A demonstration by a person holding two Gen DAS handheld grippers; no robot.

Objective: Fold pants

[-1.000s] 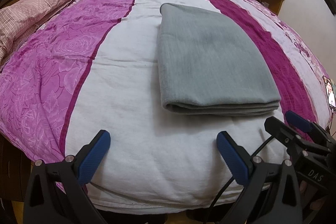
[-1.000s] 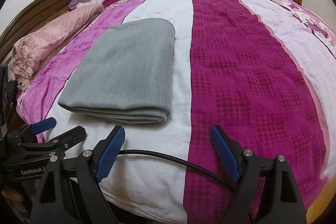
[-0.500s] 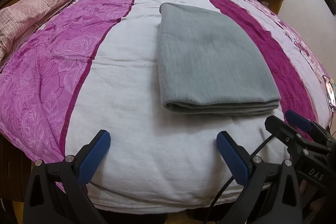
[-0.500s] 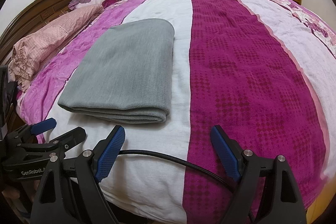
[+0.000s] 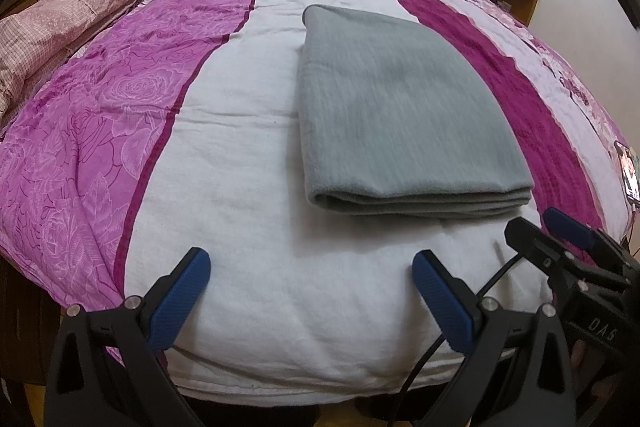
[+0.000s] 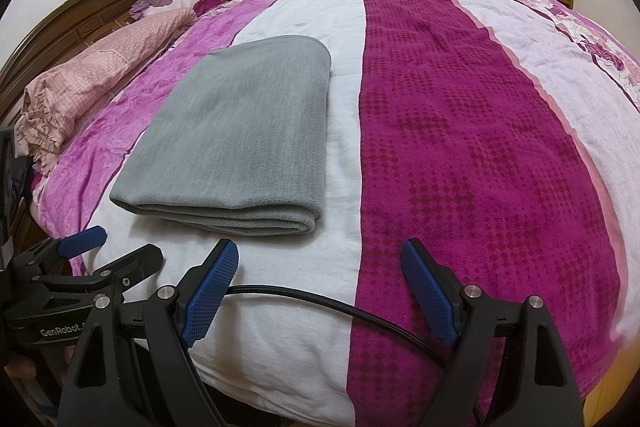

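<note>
My left claw (image 5: 310,291) is spread wide with nothing between its blue pads (image 5: 180,301), hanging just above the near edge of the bed (image 5: 248,187), over the white stripe of the cover. My right claw (image 6: 320,291) is spread just as wide and also holds nothing; it hangs above the same near edge, straddling the line where the white stripe meets the dark magenta one. A black cable (image 6: 320,301) runs across the cover between its fingers. The two claws are close side by side, each showing at the edge of the other's view.

Just beyond both claws lie the grey pants (image 5: 400,115), folded into a flat stacked rectangle on the white stripe, the layered edges facing me. Neither claw touches them.

Pink pillows (image 6: 100,75) sit along the left edge by the wooden headboard (image 6: 92,15).
</note>
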